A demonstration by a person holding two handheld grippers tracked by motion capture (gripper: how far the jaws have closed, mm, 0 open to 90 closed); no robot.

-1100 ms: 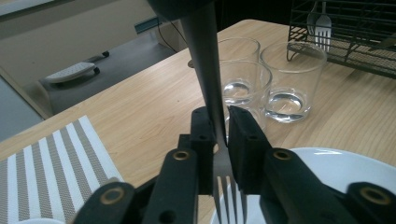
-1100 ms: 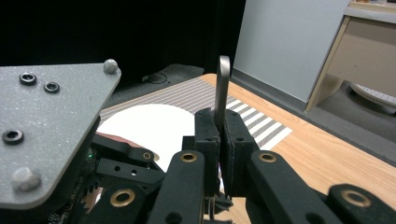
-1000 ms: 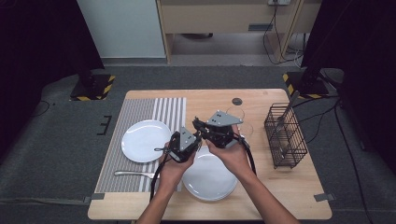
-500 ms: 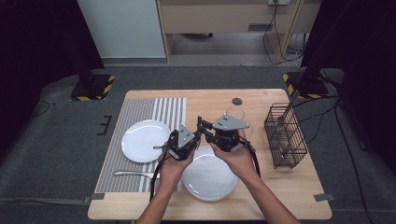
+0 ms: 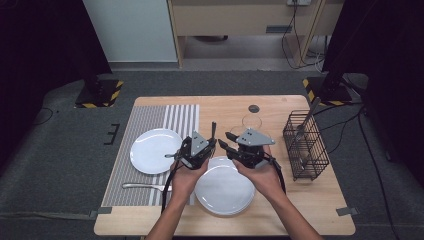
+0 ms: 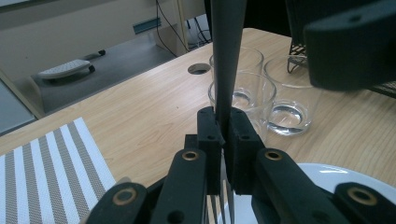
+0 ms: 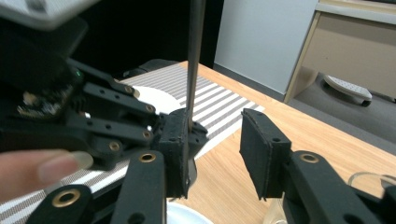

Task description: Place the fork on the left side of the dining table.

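Jaws of the left gripper (image 6: 223, 140) were pressed tight on a thin dark utensil handle (image 6: 228, 60), which stood upright out of the pads and ran off the top of the left gripper view. In the high view the same handle (image 5: 213, 131) rose above the left gripper (image 5: 200, 148), held over the gap between the two plates.

Just beside it, the right gripper (image 7: 212, 149) had its jaws spread, and they had just been opening; the handle (image 7: 195, 56) lay against the inner face of its left jaw, while the right jaw stood clear of it. In the high view the right gripper (image 5: 229, 142) faced the left one, their tips close together above the far edge of the near white plate (image 5: 223, 192).

A second white plate (image 5: 152, 150) sat on the striped placemat (image 5: 150, 120), with a metal fork (image 5: 145, 187) lying on the mat nearer the person. Clear glasses (image 6: 285, 93) stood on the wooden table (image 5: 280, 220) beyond the grippers. A black wire basket (image 5: 305, 145) holding cutlery stood by the table's right edge.
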